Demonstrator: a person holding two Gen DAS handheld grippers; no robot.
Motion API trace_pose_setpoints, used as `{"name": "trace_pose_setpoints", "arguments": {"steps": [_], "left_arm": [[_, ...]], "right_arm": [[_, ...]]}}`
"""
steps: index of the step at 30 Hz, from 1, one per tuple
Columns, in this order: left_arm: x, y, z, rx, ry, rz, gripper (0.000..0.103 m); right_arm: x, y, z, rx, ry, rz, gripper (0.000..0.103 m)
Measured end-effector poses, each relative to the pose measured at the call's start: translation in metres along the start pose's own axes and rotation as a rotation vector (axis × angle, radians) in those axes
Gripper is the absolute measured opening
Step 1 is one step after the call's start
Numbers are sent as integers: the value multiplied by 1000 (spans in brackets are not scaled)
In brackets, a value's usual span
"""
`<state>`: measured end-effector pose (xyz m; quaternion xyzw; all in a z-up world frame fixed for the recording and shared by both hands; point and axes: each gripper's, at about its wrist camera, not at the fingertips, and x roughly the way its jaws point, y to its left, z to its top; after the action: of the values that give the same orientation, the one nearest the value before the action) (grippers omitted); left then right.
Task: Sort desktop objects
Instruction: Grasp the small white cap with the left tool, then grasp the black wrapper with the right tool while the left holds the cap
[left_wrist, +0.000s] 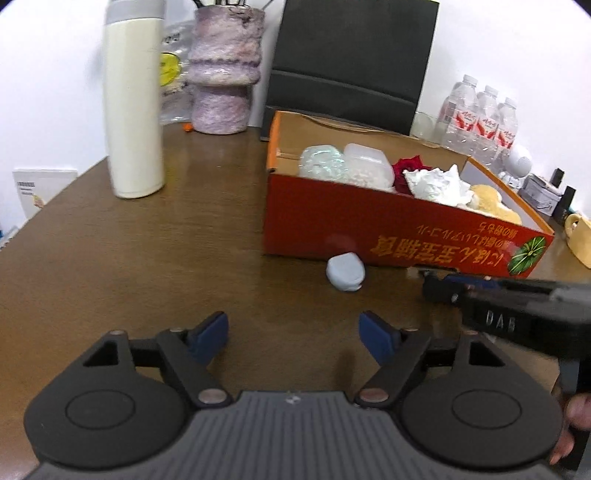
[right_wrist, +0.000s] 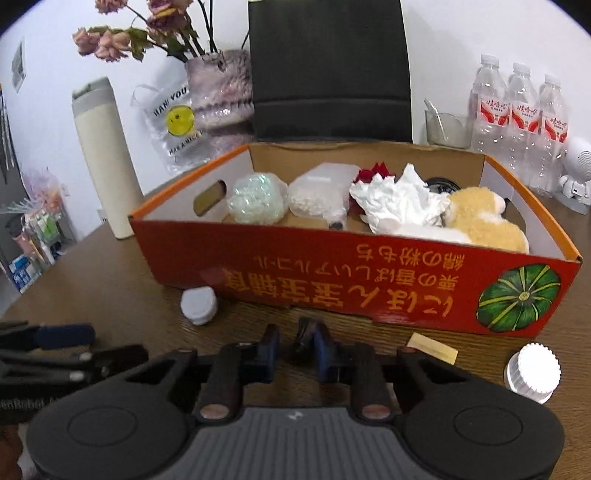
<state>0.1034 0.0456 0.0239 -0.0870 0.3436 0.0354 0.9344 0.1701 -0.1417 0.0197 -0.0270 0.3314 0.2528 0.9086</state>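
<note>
While left gripper (left_wrist: 293, 332) gapes, right gripper (right_wrist: 295, 345) pinches small dark object (right_wrist: 303, 338); red box (right_wrist: 332, 280) holds tissue (right_wrist: 399, 206), plush (right_wrist: 480, 221).

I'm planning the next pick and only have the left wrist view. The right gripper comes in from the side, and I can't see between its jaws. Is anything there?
Observer: Yes. A small dark thing sits between the narrowly set jaws of the right gripper. I cannot tell whether it is pinched.
Operator: Is anything loose besides the pale blue cap?
Observer: A white ribbed cap stands on the table, right of that gripper.
Operator: Any more?
Observer: A tan slip lies in front of the box.
</note>
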Motion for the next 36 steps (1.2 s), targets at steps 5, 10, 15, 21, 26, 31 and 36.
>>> {"name": "trace_pose_setpoints", "arguments": {"steps": [5, 10, 15, 21, 26, 31, 36], "left_arm": [[22, -16, 17, 32, -10, -41, 76], [42, -27, 28, 39, 3, -30, 56], [48, -32, 28, 56, -16, 10, 37], [42, -31, 21, 85, -30, 13, 28], [20, -23, 10, 23, -45, -18, 28], [-5, -24, -9, 15, -78, -48, 28], [-32, -17, -25, -3, -70, -65, 28]], "right_arm": [[-1, 3, -3, -60, -3, -13, 13], [-3, -9, -1, -15, -9, 27, 12], [-4, -11, -3, -11, -14, 31, 12], [-5, -8, -5, -17, -20, 42, 12], [-9, -4, -5, -31, -33, 52, 10], [-16, 4, -5, -51, -54, 70, 2], [-42, 13, -16, -69, -68, 46, 2]]}}
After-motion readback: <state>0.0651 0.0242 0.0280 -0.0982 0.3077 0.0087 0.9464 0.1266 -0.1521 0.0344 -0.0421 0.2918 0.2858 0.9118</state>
